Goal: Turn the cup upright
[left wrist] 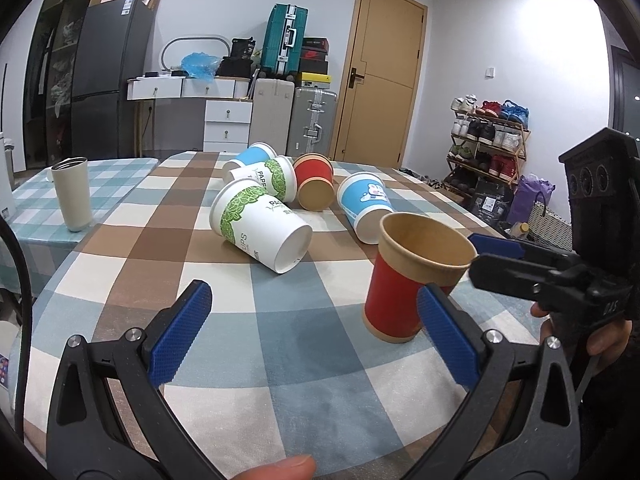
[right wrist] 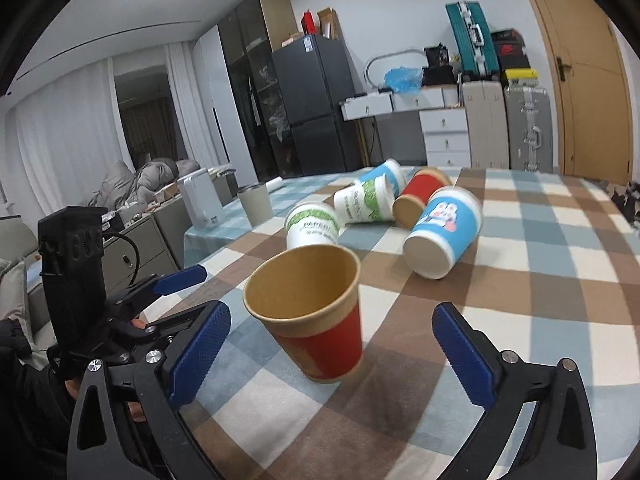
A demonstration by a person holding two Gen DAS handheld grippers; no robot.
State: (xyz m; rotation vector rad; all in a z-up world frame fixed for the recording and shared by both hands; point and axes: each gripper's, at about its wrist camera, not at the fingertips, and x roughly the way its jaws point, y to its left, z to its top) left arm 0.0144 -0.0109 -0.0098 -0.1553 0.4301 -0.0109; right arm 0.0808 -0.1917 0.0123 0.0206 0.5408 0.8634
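Note:
A red paper cup with a brown rim (left wrist: 408,280) stands upright on the checked tablecloth, and also shows in the right wrist view (right wrist: 316,312). My right gripper (right wrist: 332,352) is open around it, jaws wide apart and clear of its sides. My left gripper (left wrist: 316,336) is open and empty, just left of the cup, its right finger (left wrist: 448,340) close to the cup's base. Several cups lie on their sides behind: a green-leaf cup (left wrist: 260,228), a second green-leaf cup (left wrist: 268,178), a blue cup (left wrist: 250,158), a red cup (left wrist: 314,186) and a blue cartoon cup (left wrist: 366,206).
A grey tumbler (left wrist: 72,194) stands upright at the far left on a second checked cloth. The right gripper's body (left wrist: 560,276) shows at the right of the left wrist view. A fridge, drawers, suitcases and a shoe rack stand beyond the table (left wrist: 280,360).

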